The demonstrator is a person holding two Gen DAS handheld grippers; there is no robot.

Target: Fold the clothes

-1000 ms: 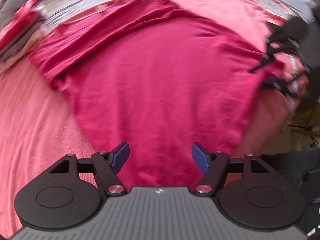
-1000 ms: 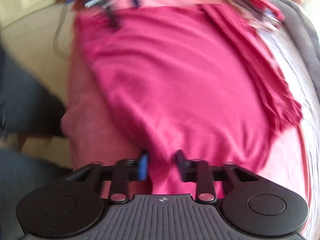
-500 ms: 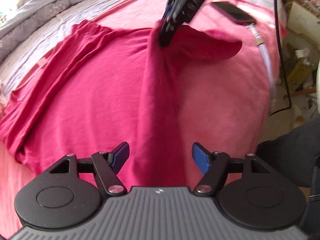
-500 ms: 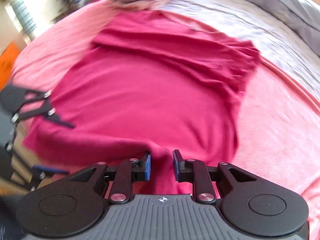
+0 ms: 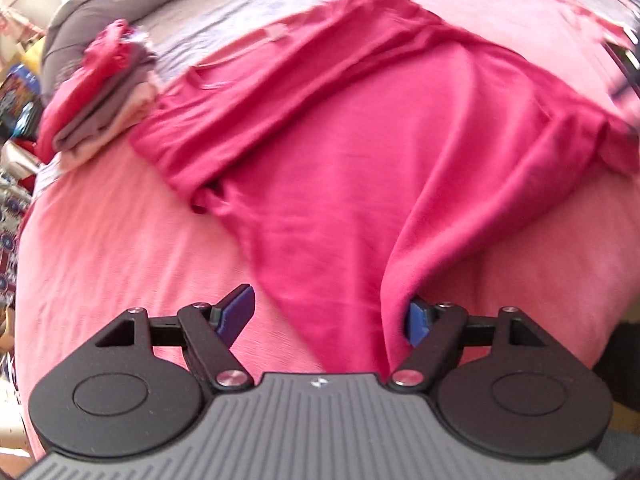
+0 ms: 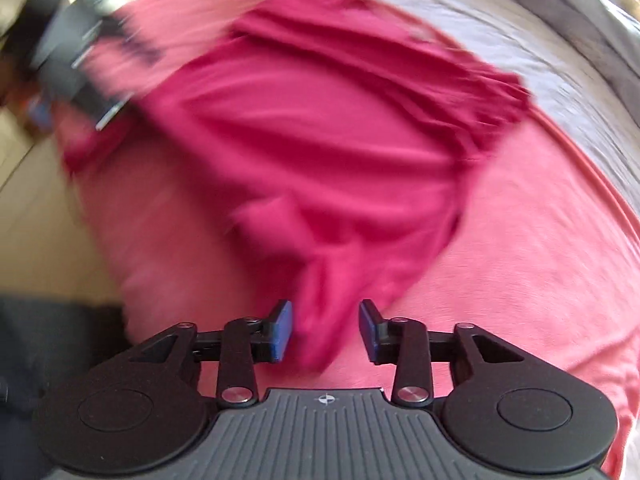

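Note:
A crimson T-shirt point(image 5: 360, 152) lies spread on a pink bedsheet point(image 5: 120, 248), its far side folded over. My left gripper point(image 5: 332, 320) is open wide over the shirt's near corner, and a fold of cloth lies against its right fingertip point(image 5: 416, 324). In the right wrist view the shirt point(image 6: 320, 128) is blurred. My right gripper point(image 6: 326, 330) is open, with a bunched corner of the shirt lying loose between its jaws. The left gripper shows as a blur at the upper left in the right wrist view point(image 6: 84, 64).
A stack of folded clothes point(image 5: 100, 96) sits at the far left on the bed. A grey quilt point(image 5: 200, 20) covers the far side of the bed. The bed edge and floor point(image 6: 32, 220) lie to the left in the right wrist view.
My right gripper has opened and let go of the shirt corner it was shut on. The left gripper has swung back over the shirt's near corner; both views have shifted.

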